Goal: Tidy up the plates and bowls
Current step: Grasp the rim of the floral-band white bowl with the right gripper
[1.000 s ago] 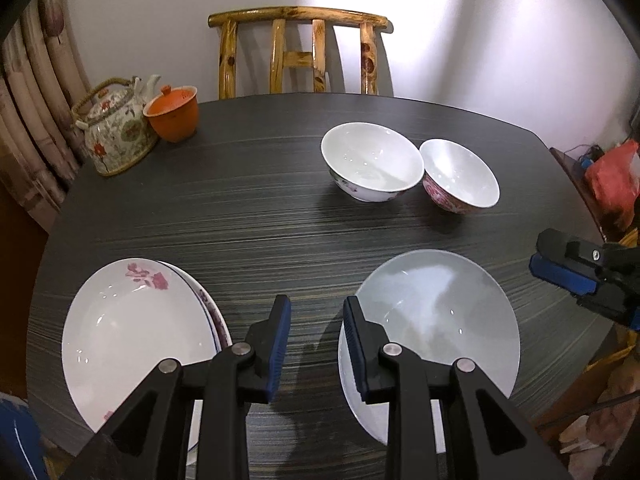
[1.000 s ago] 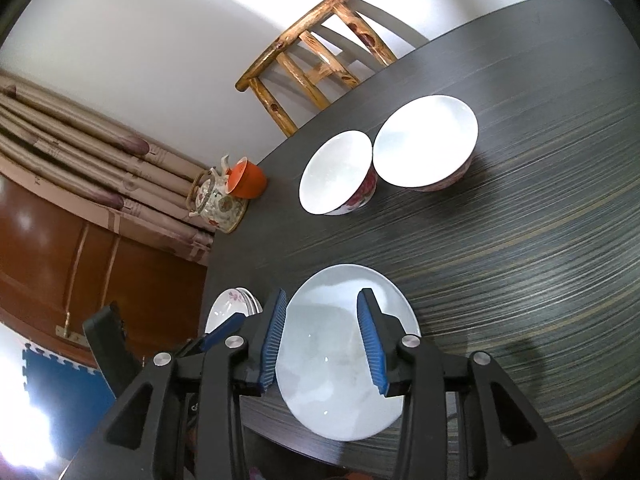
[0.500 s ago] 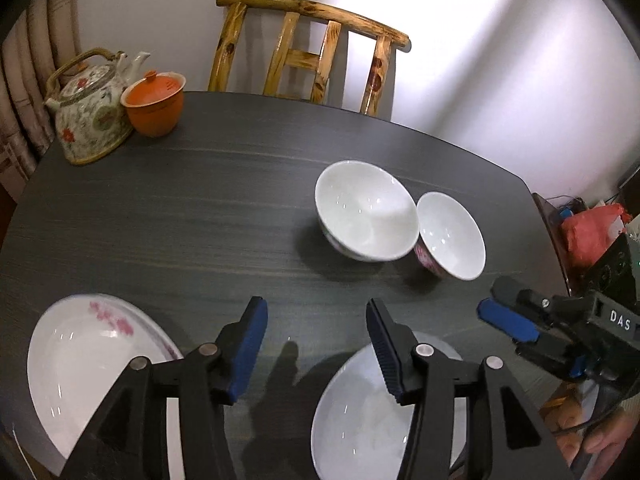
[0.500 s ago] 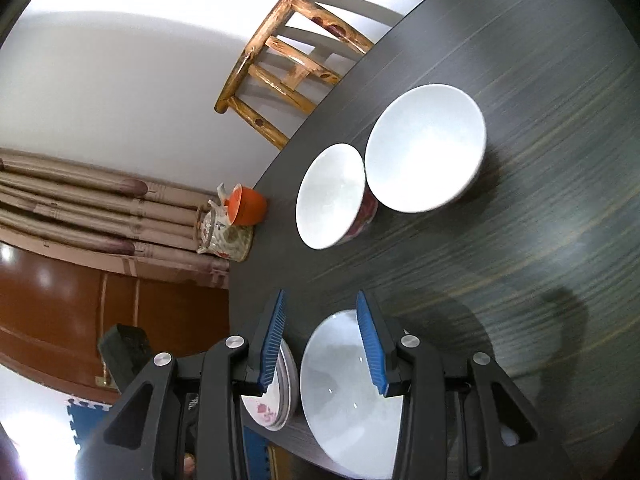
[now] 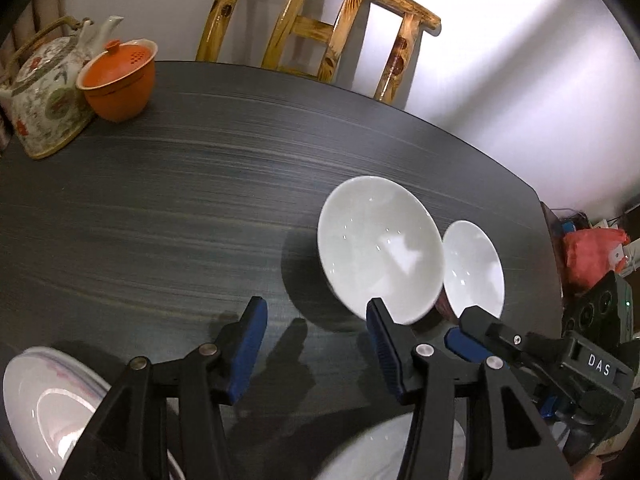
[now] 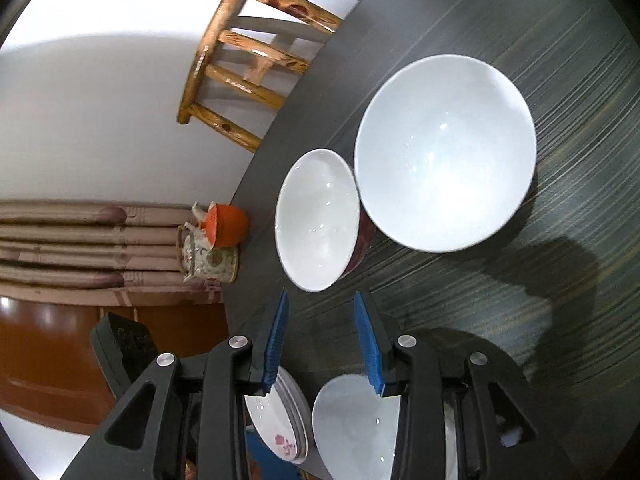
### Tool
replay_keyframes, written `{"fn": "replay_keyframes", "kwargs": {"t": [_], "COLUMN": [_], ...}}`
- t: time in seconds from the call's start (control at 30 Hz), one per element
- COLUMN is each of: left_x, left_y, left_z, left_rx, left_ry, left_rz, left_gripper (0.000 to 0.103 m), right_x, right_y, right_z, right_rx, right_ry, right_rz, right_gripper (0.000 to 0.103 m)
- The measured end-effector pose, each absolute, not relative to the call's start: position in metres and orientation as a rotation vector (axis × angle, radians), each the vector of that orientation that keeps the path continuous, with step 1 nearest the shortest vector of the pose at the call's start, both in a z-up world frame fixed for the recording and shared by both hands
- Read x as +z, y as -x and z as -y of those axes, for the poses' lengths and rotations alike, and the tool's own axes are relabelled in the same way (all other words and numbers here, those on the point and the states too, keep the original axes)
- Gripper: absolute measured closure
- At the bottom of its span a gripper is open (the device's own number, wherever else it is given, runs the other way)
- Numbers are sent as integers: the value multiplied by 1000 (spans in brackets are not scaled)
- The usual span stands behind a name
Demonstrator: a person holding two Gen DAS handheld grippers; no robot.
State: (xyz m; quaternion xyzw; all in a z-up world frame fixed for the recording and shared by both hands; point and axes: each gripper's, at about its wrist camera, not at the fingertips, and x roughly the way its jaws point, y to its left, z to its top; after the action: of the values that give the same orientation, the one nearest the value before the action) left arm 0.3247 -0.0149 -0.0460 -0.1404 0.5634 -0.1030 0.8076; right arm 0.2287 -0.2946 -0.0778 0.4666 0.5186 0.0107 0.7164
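Two white bowls stand on the dark table (image 5: 168,208) in the left wrist view, and its surface shows fine grey streaks like wood grain. The large bowl (image 5: 380,248) is used here as landmark. The small bowl (image 5: 472,268) touches its right side and has a reddish outer wall. Far to its left, at the table edge, stand a flowered teapot (image 5: 44,92) and an orange lidded cup (image 5: 118,80). Behind it is a wooden chair (image 5: 320,32) against a pale wall. Near the bottom left lies a stack of plates (image 5: 52,412) with pink marks, and at the bottom a plain white plate (image 5: 372,456). The left gripper (image 5: 316,348) has its blue-padded fingers wide apart and holds nothing. Compared with one second ago they are spread wider, and the large bowl is much closer to them. The right gripper (image 5: 456,340) comes in from the right, low beside the small bowl.

In the right wrist view the large bowl (image 6: 444,152) is smooth and glossy, and the small bowl (image 6: 318,220) leans against its left rim. The teapot (image 6: 208,258) and cup (image 6: 226,220) are further left, before folded beige curtains (image 6: 80,244) and a brown cabinet (image 6: 52,352). The right gripper (image 6: 320,340) is open and empty, its fingers just below the small bowl. The plate stack (image 6: 280,428) and the plain plate (image 6: 352,432) now lie low behind the fingers.
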Motion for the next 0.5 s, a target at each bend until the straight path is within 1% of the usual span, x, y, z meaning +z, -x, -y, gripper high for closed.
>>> {"fn": "replay_keyframes", "kwargs": {"t": [0.17,0.4,0.5], "left_x": [-58,-63,-67], "left_y": [-341,-353,-359], "left_z": [16,13,18], "left_rx": [-218,-257,-257], "left_ry": [285,330,288], "left_rz": [-1221,-1168,-1179], "left_gripper": [50,50,50], "right_x": [-89,-99,-103], "right_y": [-240,-255,-259], "right_z": [300,301,299], "right_rx": [-27,-70,-78], "right_ry": [-1043,-1025,-1014], "right_rz": [-1157,-1178,-1193], "right_gripper": [70,72,73]}}
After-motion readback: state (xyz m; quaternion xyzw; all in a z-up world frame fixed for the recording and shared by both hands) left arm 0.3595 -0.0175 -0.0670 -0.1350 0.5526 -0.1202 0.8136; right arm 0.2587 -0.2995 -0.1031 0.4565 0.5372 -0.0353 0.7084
